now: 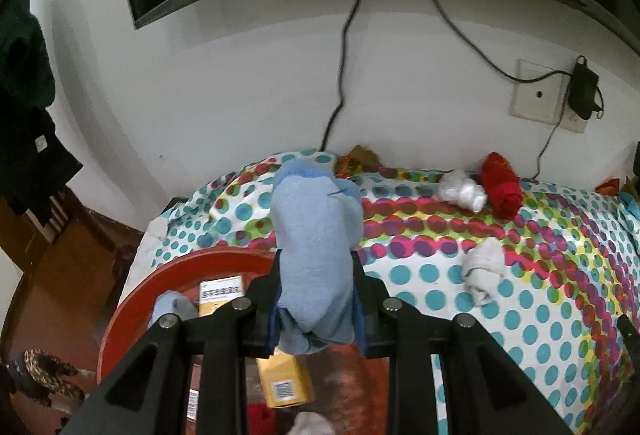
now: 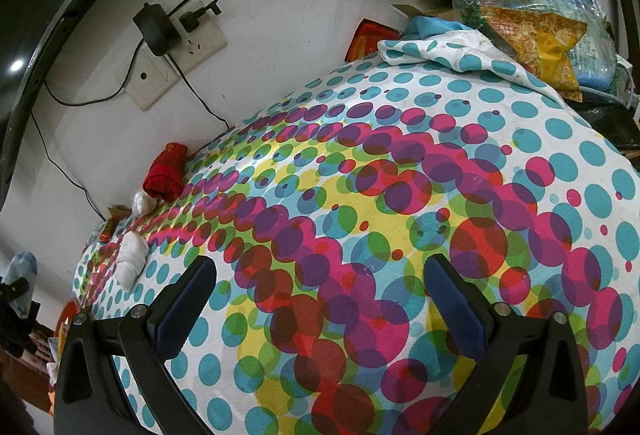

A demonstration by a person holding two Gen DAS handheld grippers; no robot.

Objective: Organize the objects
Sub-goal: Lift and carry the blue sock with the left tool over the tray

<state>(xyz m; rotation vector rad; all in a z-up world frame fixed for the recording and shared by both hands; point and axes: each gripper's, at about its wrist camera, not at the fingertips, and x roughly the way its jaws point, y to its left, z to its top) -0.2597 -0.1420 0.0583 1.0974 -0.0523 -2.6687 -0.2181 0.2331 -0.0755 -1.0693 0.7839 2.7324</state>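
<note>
Left wrist view looks across a table draped in a polka-dot cloth [image 1: 520, 315], with a red basin [image 1: 132, 299] at its left end, partly under the gripper. Biggest risk, as I judge it: the basin sits at the table's edge with the wooden floor just beyond, so a release made too far left or too early could send the load onto the rim or off the table. The cause would be the sock's own floppiness; most of its length stands free above the pads and could swing or snag as it falls.

That load is a light blue sock [image 1: 316, 255], pinched near its lower end by the left gripper [image 1: 316, 311], whose jaws are clamped hard on it. The sock rises up and away from the fingers, above the basin's far rim, not yet inside. Already in the basin lie yellow boxes [image 1: 284, 383] and another bluish-grey sock [image 1: 172, 307], so a landing sock may come to rest on them.

Smaller hazard: three bundles remain on the cloth, a red rolled sock [image 1: 502, 187] by the wall, a white one [image 1: 460, 191] touching it, and a grey-white one [image 1: 482, 271] nearer.

Right wrist view shows the right gripper [image 2: 320, 311] with its jaws spread wide and nothing between them, over bare cloth, well apart from those bundles.
</note>
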